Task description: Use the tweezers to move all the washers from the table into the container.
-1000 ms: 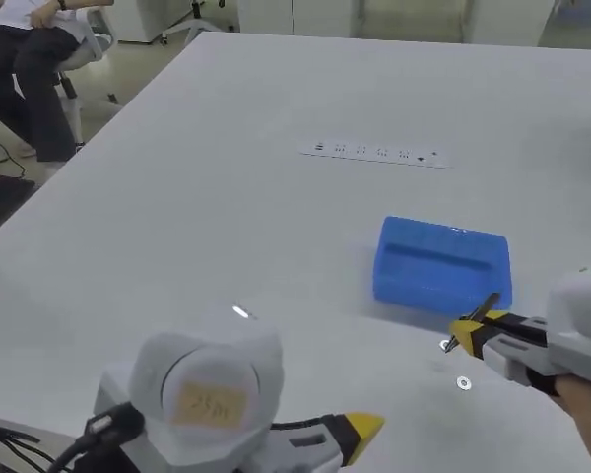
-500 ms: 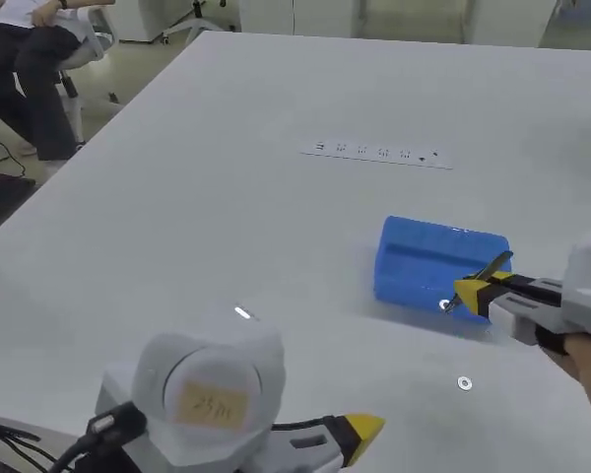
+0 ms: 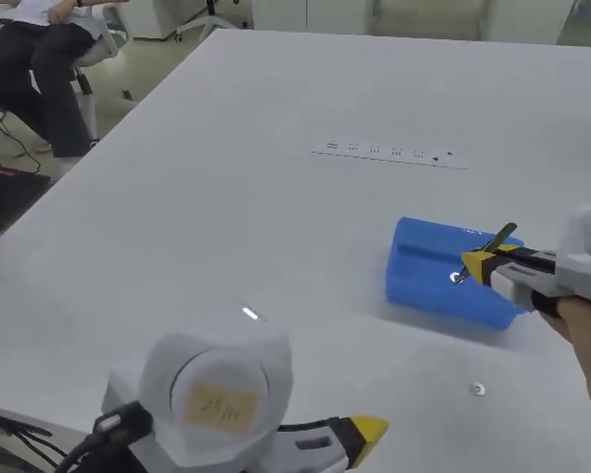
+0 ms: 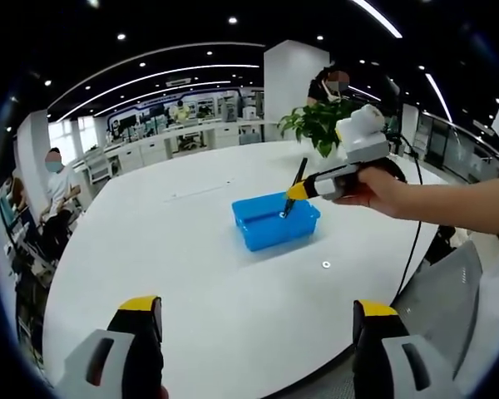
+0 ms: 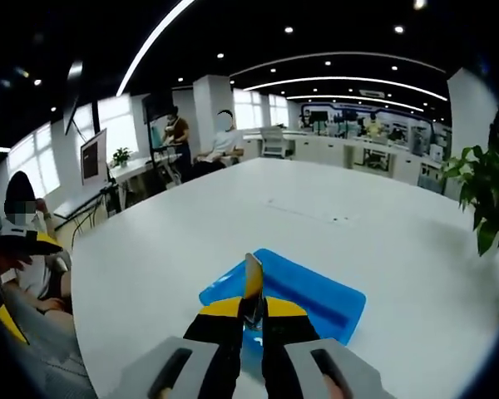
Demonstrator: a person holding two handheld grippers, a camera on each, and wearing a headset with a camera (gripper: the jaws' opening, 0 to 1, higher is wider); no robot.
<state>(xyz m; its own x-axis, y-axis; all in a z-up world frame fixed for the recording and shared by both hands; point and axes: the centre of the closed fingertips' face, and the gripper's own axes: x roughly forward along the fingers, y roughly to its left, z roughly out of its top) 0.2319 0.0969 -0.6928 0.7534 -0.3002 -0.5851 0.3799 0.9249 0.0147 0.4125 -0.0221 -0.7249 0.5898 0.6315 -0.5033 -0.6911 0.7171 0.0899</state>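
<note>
White bench point(image 3: 227, 197) in an open office, with tweezers held over a blue container.

Right hand-held gripper point(image 3: 476, 266) has its jaws pinched narrow on the tweezers point(image 3: 494, 242), whose tip carries a small washer point(image 3: 457, 278) above the open top of the container point(image 3: 433, 298). Bare bench lies on every side of the container, and nothing crowds its rim. A second washer point(image 3: 479, 389) lies flat on the bench nearer the person, well apart from the container's front wall. Left hand-held gripper point(image 4: 255, 307) hangs low by the bench's near edge, jaws wide and holding nothing. Beyond the container, a white power strip point(image 3: 389, 153) lies flat across the bench. A seated person point(image 3: 39, 59) is past the far left corner.
</note>
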